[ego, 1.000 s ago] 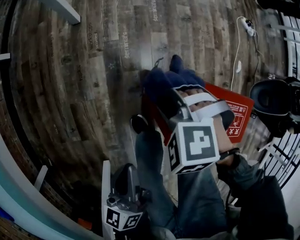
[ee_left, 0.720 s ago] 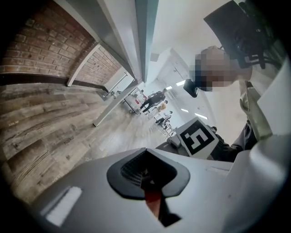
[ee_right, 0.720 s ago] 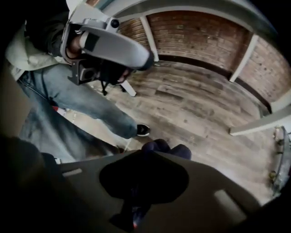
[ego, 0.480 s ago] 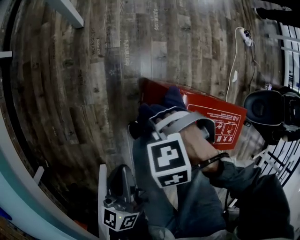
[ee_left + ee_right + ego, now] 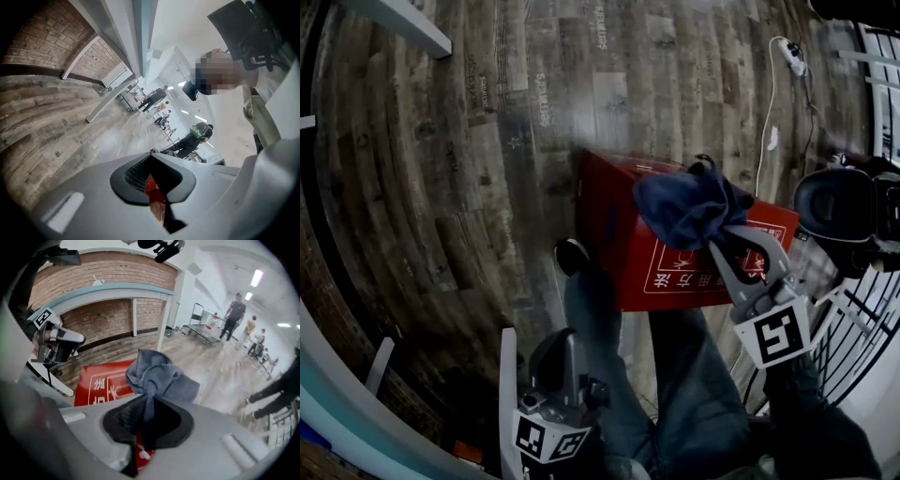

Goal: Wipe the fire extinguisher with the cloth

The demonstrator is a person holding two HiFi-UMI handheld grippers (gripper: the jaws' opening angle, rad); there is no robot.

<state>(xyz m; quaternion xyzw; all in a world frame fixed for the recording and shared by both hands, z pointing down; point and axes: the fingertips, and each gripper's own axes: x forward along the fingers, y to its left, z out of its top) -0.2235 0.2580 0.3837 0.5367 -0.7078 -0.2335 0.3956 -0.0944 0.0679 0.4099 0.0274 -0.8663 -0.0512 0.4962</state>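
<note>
**Now mid-wipe, with a stroke to set down**

Wood floor [image 5: 487,141] bears the red fire extinguisher box [image 5: 619,234], which lies flat. Over the box's right part hangs the right gripper [image 5: 722,239], its jaws pinching a bunched blue cloth [image 5: 684,206]. The left gripper [image 5: 561,349] sits low and apart, jaws together on nothing. The next move, I judge, calls for pressing the cloth onto the printed face and dragging it across.

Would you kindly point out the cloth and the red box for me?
cloth [image 5: 680,211]: head view, on the bunched middle of the fabric.
box [image 5: 614,239]: head view, on the bare red part near its left edge.
</note>
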